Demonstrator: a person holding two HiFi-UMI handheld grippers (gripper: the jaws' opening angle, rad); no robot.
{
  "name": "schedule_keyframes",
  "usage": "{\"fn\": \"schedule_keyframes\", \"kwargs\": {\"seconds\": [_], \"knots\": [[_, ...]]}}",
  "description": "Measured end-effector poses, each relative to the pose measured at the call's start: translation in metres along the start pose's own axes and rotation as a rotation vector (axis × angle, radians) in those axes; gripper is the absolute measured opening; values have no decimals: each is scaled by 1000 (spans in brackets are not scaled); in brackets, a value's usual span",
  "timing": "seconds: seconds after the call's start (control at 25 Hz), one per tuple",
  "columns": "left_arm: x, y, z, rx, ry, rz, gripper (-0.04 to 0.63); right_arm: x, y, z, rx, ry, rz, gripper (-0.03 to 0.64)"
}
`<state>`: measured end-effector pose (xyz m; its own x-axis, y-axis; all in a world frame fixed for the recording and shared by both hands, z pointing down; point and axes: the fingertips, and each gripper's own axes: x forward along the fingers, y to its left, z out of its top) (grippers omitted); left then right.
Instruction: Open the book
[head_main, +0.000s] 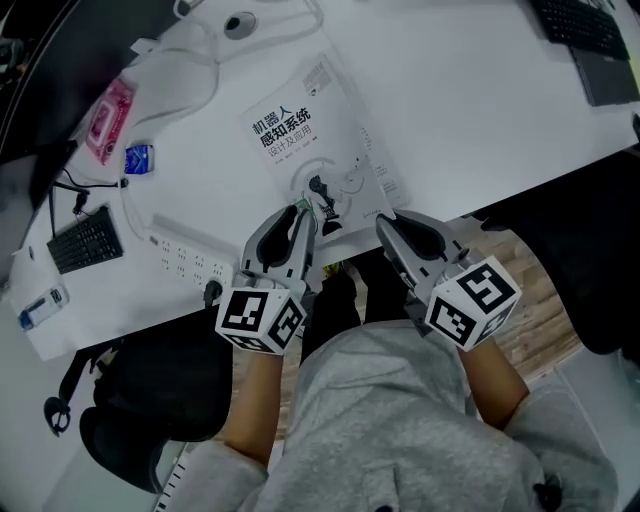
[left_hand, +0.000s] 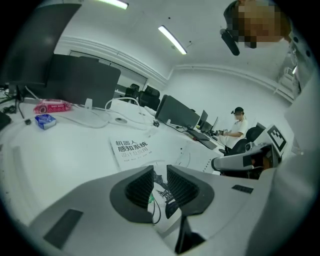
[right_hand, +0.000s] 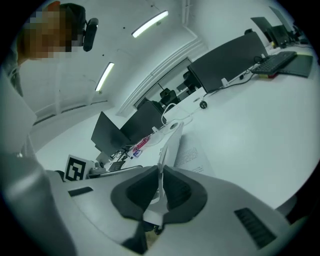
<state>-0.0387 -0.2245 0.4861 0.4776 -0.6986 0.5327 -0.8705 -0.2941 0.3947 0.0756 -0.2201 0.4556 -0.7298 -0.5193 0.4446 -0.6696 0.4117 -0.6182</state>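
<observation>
Since the book (head_main: 310, 130) lies on the desk (head_main: 480, 100) with its long axis running away from me, head view puts the left tongs (head_main: 305, 212) and right tongs (head_main: 385, 225) at its near corners. Left gripper view: jaws slightly apart, gripping nothing, book just below. Right gripper view: jaws pinch the raised cover (right_hand: 169, 145); I judge the right hand swings it leftward.

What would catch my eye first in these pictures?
A white book with bold dark lettering lies on the desk. At its near edge the right gripper pinches the cover, raised off the page beneath; the left gripper sits open over the book beside it.
</observation>
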Motion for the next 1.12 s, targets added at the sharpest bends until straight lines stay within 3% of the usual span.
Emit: {"fn": "schedule_keyframes", "kwargs": {"seconds": [0.6, 1.12], "knots": [[-95, 8, 26, 15, -156, 83, 87, 17, 114, -1, -411, 59, 117, 48], [-180, 37, 12, -8, -226, 188, 84, 49, 175, -49, -552, 151, 195, 46]]}}
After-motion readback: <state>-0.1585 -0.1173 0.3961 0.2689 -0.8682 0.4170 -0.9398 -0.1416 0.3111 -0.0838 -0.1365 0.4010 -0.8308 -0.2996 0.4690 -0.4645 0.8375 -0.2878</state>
